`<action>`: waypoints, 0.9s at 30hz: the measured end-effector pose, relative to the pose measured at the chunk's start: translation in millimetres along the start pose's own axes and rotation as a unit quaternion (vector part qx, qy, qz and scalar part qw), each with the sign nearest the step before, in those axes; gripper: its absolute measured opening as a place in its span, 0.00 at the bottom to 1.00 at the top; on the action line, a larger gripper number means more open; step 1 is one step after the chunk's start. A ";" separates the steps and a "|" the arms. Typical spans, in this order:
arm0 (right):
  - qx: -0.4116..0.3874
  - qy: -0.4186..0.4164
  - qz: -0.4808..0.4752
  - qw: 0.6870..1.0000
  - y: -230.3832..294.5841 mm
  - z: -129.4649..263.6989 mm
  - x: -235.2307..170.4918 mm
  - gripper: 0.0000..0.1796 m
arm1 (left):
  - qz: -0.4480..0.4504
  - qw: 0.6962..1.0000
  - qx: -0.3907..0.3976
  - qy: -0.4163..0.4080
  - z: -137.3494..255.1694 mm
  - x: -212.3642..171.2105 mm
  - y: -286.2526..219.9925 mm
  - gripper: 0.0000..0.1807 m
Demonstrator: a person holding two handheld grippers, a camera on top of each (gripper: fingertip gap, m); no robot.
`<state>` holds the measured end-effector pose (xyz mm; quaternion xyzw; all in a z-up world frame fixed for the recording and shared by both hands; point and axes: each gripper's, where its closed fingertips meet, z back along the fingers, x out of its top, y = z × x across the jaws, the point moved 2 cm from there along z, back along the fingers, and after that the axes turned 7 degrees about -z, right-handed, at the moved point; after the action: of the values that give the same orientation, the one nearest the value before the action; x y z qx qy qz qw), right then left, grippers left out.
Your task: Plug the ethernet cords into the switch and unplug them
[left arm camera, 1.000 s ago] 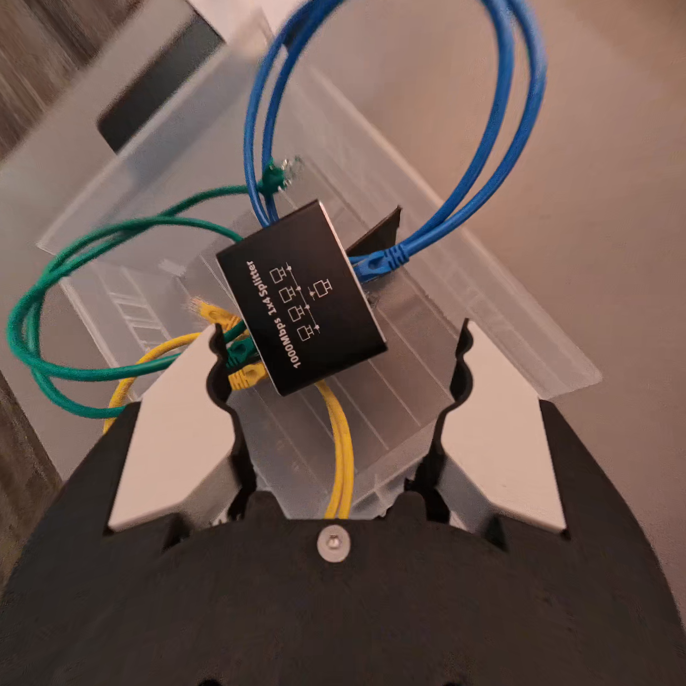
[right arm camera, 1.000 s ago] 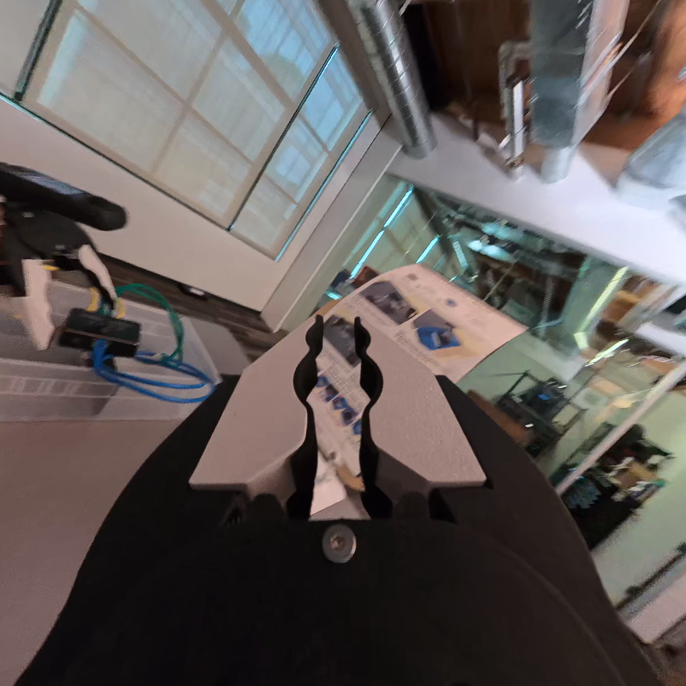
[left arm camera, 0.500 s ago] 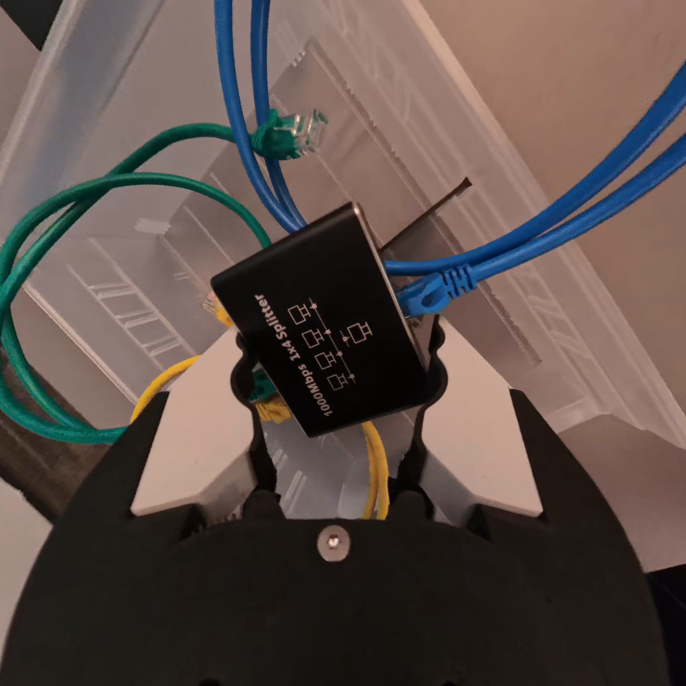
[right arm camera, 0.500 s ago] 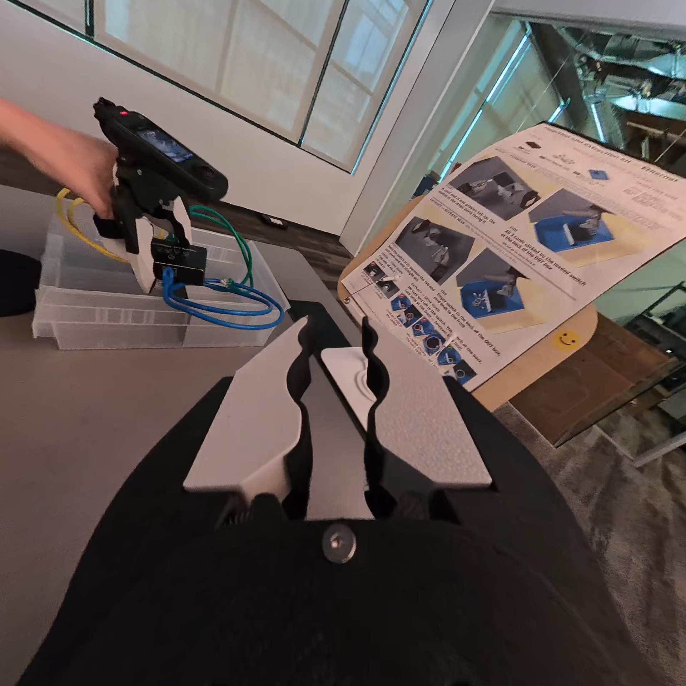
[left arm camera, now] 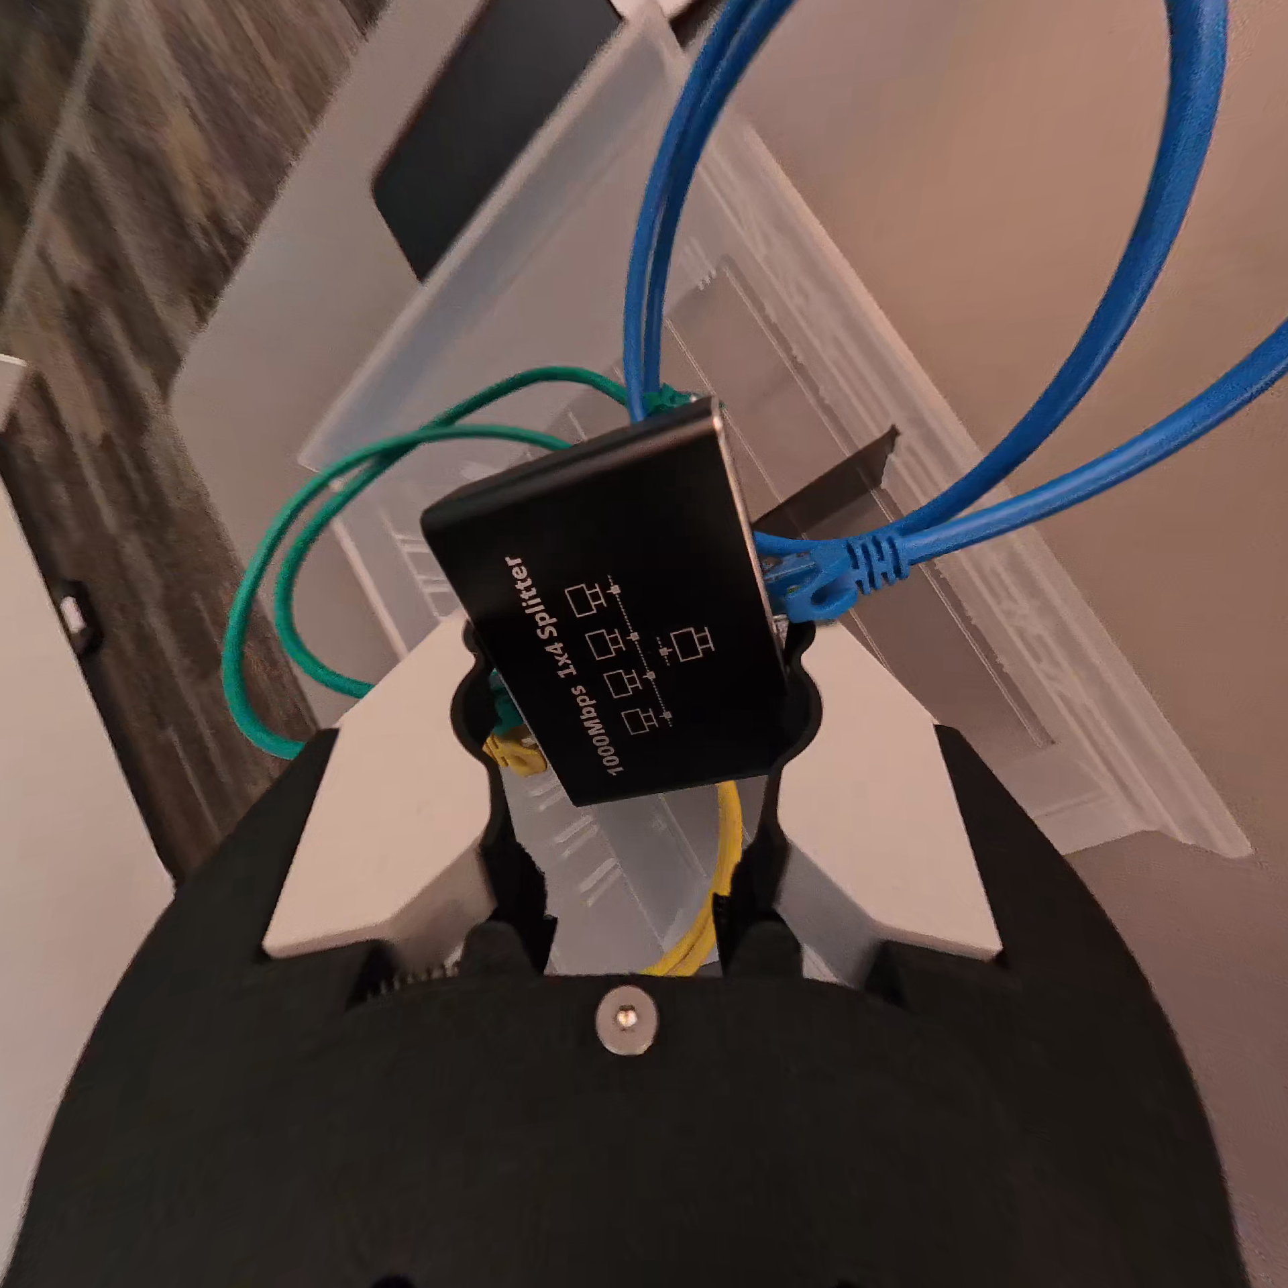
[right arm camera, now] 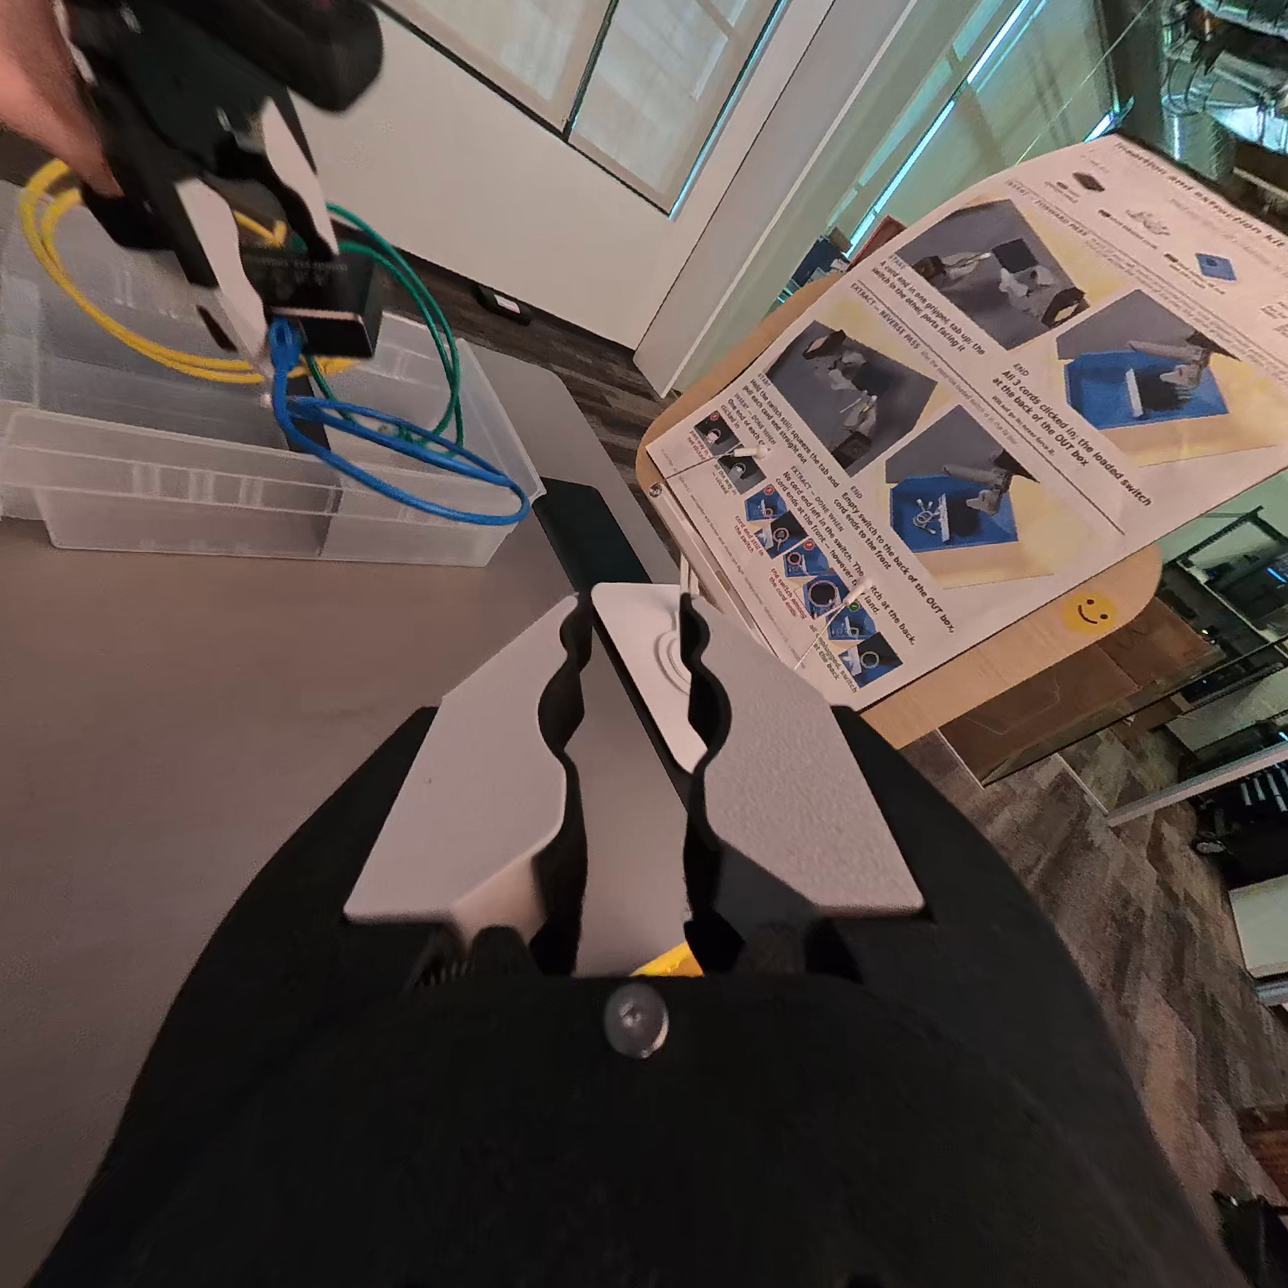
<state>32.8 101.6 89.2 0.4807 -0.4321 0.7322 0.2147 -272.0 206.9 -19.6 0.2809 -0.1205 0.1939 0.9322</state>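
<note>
Left claw [left arm camera: 638,631] lifted switch [left arm camera: 613,613].

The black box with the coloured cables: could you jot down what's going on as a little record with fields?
Box: black switch, lifted above a clear plastic bin
Holder: left gripper, shut on the switch
Blue cord: plugged into one side
Green cord and yellow cord: plugged into the opposite side
Right gripper: empty, narrowly open, apart from the switch
</note>
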 end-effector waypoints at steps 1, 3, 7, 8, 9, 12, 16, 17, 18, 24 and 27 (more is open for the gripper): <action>-0.002 0.005 0.002 1.000 -0.5 -1.1 -1.9 0.14 | -0.002 1.000 0.012 -0.010 7.3 2.8 2.6 0.46; -0.007 0.014 0.008 1.000 -2.7 -3.6 -5.2 0.14 | -0.011 0.998 0.047 -0.031 24.0 9.6 10.6 0.46; -0.017 0.024 0.017 0.999 -5.2 -6.5 -9.8 0.14 | -0.038 0.990 0.124 -0.053 62.3 27.9 30.3 0.46; -0.017 0.025 0.016 0.999 -5.4 -7.2 -10.5 0.14 | -0.047 0.987 0.141 -0.059 72.5 34.7 35.1 0.46; -0.018 0.025 0.015 0.999 -5.7 -7.8 -11.1 0.14 | -0.056 0.983 0.161 -0.068 83.4 42.9 40.4 0.46; -0.023 0.027 0.011 0.999 -8.0 -9.5 -13.6 0.14 | -0.075 0.973 0.202 -0.087 118.0 70.8 55.5 0.46; -0.036 0.032 0.011 0.999 -14.0 -10.5 -19.1 0.14 | -0.095 0.956 0.251 -0.119 171.0 113.9 75.5 0.46; -0.038 0.035 0.009 0.999 -15.5 -10.6 -21.0 0.14 | -0.099 0.951 0.262 -0.131 185.2 125.2 80.0 0.46; -0.040 0.037 0.008 0.998 -17.3 -10.5 -22.7 0.14 | -0.101 0.947 0.271 -0.141 198.9 135.8 83.7 0.46; -0.055 0.045 0.001 0.997 -30.0 -5.5 -29.6 0.14 | -0.117 0.918 0.310 -0.216 268.9 189.9 87.4 0.46; -0.061 0.035 -0.008 0.997 -35.8 0.1 -27.3 0.14 | -0.123 0.911 0.296 -0.260 282.3 210.3 72.0 0.46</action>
<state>71.1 123.3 80.2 0.4442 -0.4646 0.7190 0.2642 -147.1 162.9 314.5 0.5968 -0.2605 0.0248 0.7585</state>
